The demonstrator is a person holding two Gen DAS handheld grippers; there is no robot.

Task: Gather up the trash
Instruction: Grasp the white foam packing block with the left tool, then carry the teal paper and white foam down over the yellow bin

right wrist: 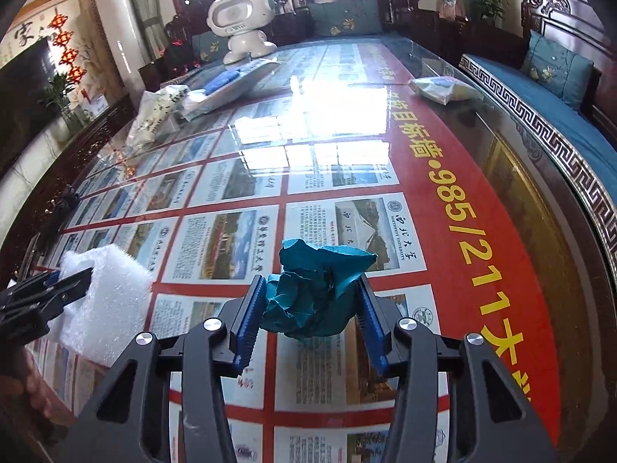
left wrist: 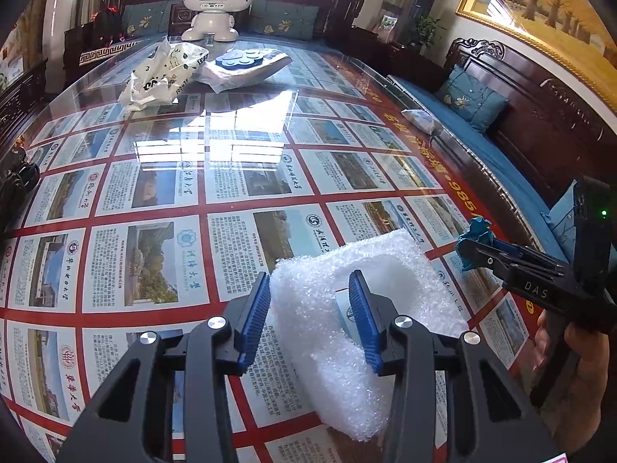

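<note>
My left gripper is shut on a white foam sheet, its two blue pads pinching one folded edge above the glass table. The foam also shows in the right wrist view at the left, with the left gripper on it. My right gripper is shut on a crumpled teal paper ball, held above the table. The right gripper also shows in the left wrist view at the right, with the teal ball at its tips.
A white printed plastic bag, a white packet with a blue piece and a white robot toy are at the table's far end. A small wrapped packet lies near the right edge. Wooden sofas surround the glass table.
</note>
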